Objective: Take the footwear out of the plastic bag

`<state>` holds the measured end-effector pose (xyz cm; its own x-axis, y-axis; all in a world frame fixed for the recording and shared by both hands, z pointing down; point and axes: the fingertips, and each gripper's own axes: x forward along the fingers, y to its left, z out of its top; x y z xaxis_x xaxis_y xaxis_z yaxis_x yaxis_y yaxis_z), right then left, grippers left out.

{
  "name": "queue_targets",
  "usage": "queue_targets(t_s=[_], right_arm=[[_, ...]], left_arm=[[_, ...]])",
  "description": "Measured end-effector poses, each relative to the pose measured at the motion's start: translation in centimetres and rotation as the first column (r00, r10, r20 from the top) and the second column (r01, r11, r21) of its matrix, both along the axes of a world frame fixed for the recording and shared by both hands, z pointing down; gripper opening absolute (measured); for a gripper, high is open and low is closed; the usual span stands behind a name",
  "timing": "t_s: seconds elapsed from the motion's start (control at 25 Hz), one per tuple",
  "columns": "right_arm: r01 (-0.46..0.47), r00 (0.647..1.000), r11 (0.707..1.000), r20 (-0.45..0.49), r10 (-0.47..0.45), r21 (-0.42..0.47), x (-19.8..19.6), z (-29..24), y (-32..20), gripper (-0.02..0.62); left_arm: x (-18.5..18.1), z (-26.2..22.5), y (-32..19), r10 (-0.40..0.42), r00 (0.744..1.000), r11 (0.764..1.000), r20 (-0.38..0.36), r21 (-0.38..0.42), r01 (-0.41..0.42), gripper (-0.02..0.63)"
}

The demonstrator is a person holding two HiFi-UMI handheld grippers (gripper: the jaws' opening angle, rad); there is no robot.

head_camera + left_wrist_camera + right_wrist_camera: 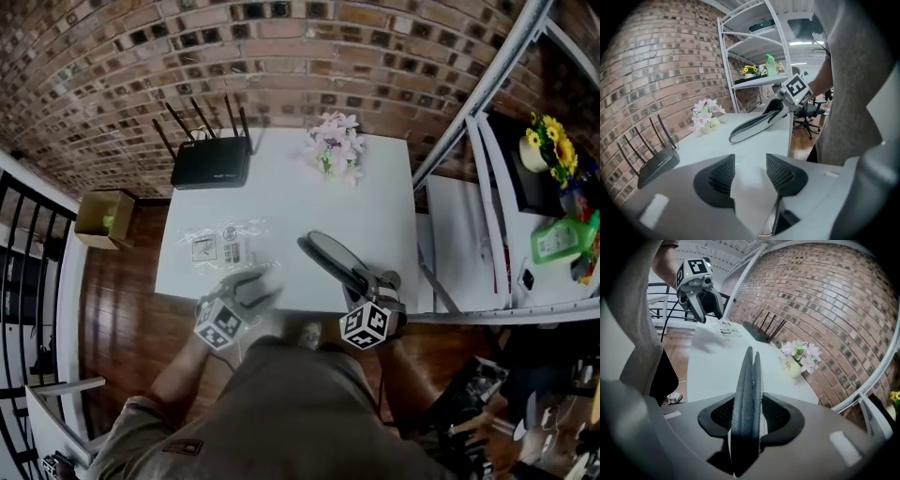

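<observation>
The footwear [333, 258], a flat dark pair pressed sole to sole, lies slanted over the white table [281, 202] near its front right. My right gripper [370, 286] is shut on its near end; in the right gripper view the pair [747, 394] stands on edge between both pads [719, 414]. The clear plastic bag [223, 244] with printed labels lies flat and limp at the front left, apart from the footwear. My left gripper [262, 292] hangs open just past the bag's near edge with nothing between its jaws. The left gripper view shows the footwear [754, 123] in the right gripper [783, 104].
A black router [211, 161] with antennas sits at the table's back left, and a small pot of pink flowers [335, 145] at the back middle. A white metal shelf rack [487, 187] stands right of the table. A cardboard box [103, 216] is on the wooden floor at the left.
</observation>
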<state>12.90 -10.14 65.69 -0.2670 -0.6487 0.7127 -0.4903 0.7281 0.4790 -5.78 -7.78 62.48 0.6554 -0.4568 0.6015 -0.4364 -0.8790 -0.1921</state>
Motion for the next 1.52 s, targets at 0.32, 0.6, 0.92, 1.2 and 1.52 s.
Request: queue_targets(t_s=[0.32,0.6,0.92,1.2,1.52], right_arm=[[0.019,1.0,0.996,-0.009,-0.019,-0.084,-1.7,1.5,2.0,0.256],[0.045,0.999,0.98,0.021,-0.042,-0.193,-3.3,3.2,4.3,0.305],[0.044,0.999,0.97,0.037,-0.036,-0.239,-3.8,3.5,5.1,0.302],[0.014,0.994,0.979,0.108,0.009,-0.206,-4.3,1.6,4.5,0.274],[-0.062,0.953,0.991,0.287,0.095,-0.12,-6.2,-3.6,4.8,0.207]], left_arm=[[-0.8,-0.1,1.4,0.054,0.999,0.999,0.002,-0.009,-0.054,0.209],[-1.4,0.5,2.8,0.065,0.998,0.998,-0.007,-0.026,-0.065,0.209],[-1.0,0.2,3.7,0.076,0.997,0.997,-0.032,-0.029,-0.077,0.207],[-0.7,-0.6,3.7,0.066,0.994,0.997,-0.089,-0.036,-0.07,0.198],[-1.5,-3.1,3.8,-0.098,0.946,0.988,-0.31,-0.147,0.054,0.164]])
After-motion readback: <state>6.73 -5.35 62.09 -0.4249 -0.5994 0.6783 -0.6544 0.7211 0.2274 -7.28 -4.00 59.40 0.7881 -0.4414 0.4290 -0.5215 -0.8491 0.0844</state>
